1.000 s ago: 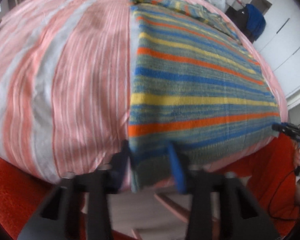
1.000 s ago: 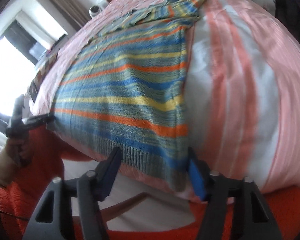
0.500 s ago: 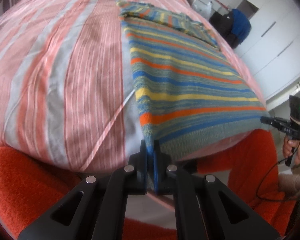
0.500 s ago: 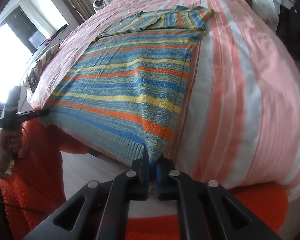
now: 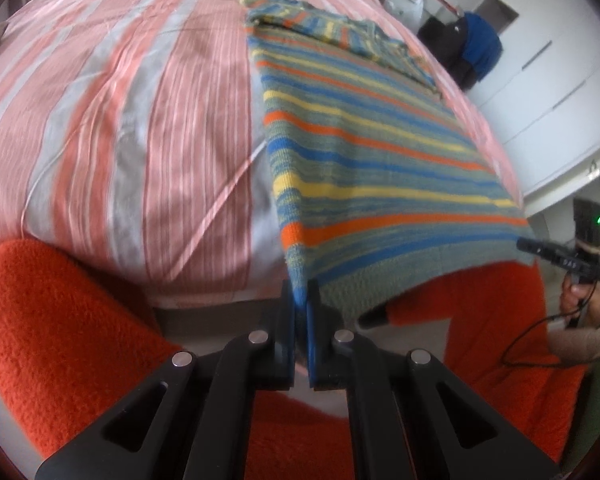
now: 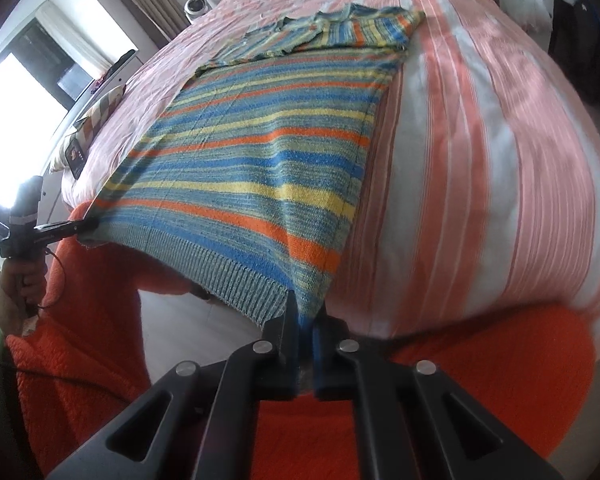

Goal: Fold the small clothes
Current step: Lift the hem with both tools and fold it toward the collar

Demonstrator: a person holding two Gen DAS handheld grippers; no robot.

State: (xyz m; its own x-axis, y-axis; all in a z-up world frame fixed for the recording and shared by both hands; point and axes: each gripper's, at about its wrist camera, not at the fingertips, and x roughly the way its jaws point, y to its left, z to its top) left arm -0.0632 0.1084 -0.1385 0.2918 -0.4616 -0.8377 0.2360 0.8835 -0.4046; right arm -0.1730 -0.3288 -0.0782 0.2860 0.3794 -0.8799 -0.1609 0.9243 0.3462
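**Striped sweater pinched at both hem corners**

Striped sweater lies flat on the pink-striped bedspread, sleeves folded across its far end, ribbed hem lifted off the near edge of the bed. We see the left gripper clenched on one hem corner and the right gripper clenched on the other. Orange fleece fills the foreground below both.

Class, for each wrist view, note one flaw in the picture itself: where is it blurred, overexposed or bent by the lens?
Left wrist view: the pink-and-white striped bedspread is smeared with blur and bulges from the fisheye lens; dark vignette at the corners. Right wrist view: the window is blown out white, and the striped knitted sweater stays fairly sharp.
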